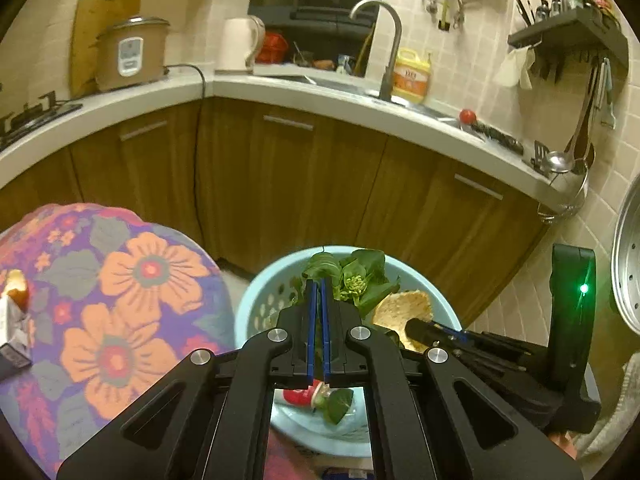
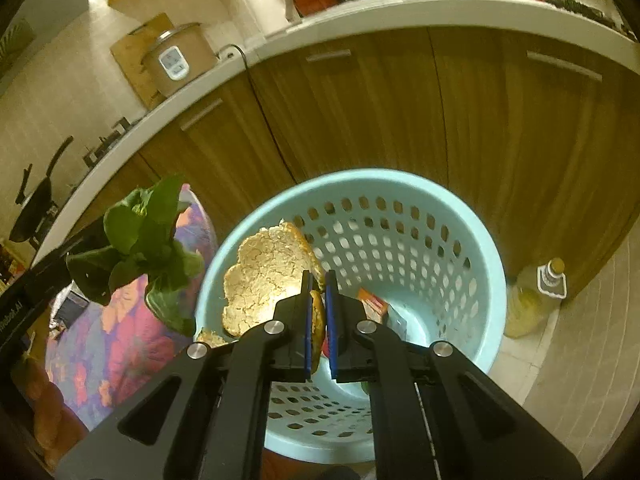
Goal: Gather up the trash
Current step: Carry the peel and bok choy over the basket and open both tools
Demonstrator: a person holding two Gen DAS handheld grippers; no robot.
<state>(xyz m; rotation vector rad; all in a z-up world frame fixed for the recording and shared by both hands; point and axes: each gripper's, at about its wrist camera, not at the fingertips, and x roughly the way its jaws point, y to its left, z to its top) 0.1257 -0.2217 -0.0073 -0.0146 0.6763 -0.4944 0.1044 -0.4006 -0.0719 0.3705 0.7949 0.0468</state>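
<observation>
Halfway-ish: left gripper [image 1: 319,284] pinching greens [image 1: 352,276], right gripper [image 2: 319,280] clamping peel [image 2: 264,276], both over basket [image 2: 460,216] rim; wrapper [image 2: 372,304] already inside, dropping left.

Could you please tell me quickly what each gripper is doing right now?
Left gripper: closed on the greens, above the basket.
Right gripper: closed on the flatbread, above the basket.

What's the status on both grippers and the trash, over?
Left gripper shut on leafy greens. Right gripper shut on peel. Both over blue basket, scraps already inside. Nothing in the way.
</observation>
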